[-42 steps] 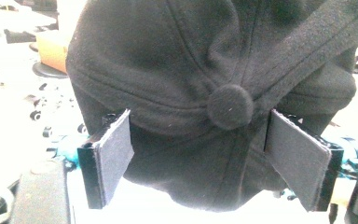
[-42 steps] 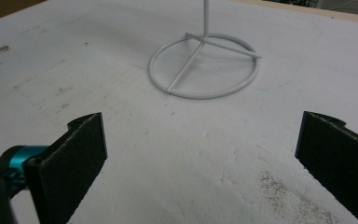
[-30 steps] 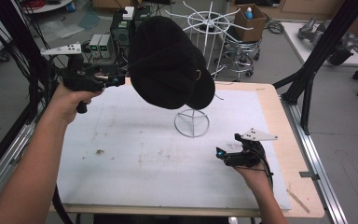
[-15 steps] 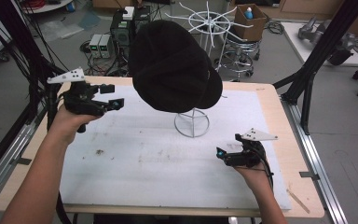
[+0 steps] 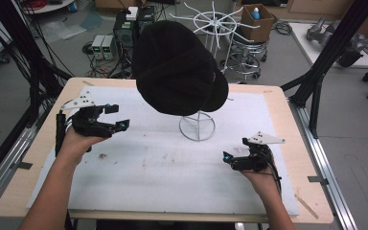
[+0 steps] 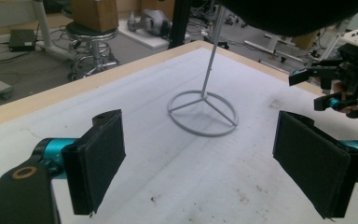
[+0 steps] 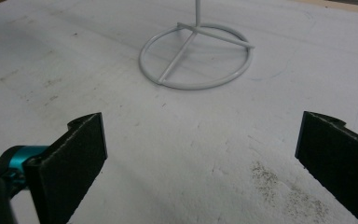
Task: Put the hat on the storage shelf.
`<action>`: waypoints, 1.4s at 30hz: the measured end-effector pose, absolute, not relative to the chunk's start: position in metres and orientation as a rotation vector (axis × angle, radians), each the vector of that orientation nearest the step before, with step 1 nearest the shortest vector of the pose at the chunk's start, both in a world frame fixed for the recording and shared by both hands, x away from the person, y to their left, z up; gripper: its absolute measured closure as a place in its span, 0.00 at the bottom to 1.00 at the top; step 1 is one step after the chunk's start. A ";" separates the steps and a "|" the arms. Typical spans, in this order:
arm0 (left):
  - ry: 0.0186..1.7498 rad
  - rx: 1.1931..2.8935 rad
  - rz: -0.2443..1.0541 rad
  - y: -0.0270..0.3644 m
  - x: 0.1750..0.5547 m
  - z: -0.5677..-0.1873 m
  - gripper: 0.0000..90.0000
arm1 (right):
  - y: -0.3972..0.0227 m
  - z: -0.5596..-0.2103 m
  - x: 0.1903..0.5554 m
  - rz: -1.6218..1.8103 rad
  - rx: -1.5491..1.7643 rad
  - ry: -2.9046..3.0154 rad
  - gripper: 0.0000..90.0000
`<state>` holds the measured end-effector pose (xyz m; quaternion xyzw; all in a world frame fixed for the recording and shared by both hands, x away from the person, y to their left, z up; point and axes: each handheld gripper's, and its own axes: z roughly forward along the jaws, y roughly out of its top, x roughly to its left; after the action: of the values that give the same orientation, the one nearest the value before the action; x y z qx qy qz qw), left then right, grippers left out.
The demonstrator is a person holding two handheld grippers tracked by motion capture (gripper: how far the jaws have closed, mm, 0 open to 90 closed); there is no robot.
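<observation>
Two grippers: right gripper [image 5: 232, 158] lower right, left gripper [image 5: 117, 116] mid left, both spread wide, empty.
Stand [image 5: 197, 127]: centre of white mat [image 5: 148, 182].
Hat [image 5: 177, 67]: upper centre, atop stand.
Progress: hat hung, apparently done.

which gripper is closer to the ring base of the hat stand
Right, though not by much. The right gripper sits just below and to the right of the ring base in the high view; the left gripper is farther off at its left. Both are open, touching nothing.
</observation>
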<state>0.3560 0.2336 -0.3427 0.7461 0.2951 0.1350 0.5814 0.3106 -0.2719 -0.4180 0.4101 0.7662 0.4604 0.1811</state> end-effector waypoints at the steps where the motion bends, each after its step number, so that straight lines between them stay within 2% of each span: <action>1: 0.695 1.745 0.315 0.234 0.355 -0.346 0.19 | -0.272 -0.418 0.311 1.302 1.154 2.162 0.01; 8: 0.743 1.748 0.326 0.240 0.351 -0.372 0.18 | -0.274 -0.419 0.312 1.295 1.176 2.163 0.01; 17: 0.755 1.762 0.386 0.245 0.347 -0.384 0.17 | -0.280 -0.419 0.314 1.306 1.198 2.139 0.01; 28: 0.782 1.762 0.391 0.245 0.352 -0.404 0.17 | -0.289 -0.427 0.312 1.287 1.236 2.110 0.01; 31: 0.799 1.807 0.403 0.241 0.354 -0.412 0.17 | -0.289 -0.428 0.313 1.299 1.242 2.110 0.01; 42: 0.807 1.804 0.401 0.241 0.353 -0.414 0.17 | -0.288 -0.427 0.312 1.293 1.227 2.112 0.01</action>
<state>0.3529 0.2405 -0.4143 0.7569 0.3384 0.1682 0.5332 0.3115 -0.2876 -0.4271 0.4362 0.7506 0.4595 0.1877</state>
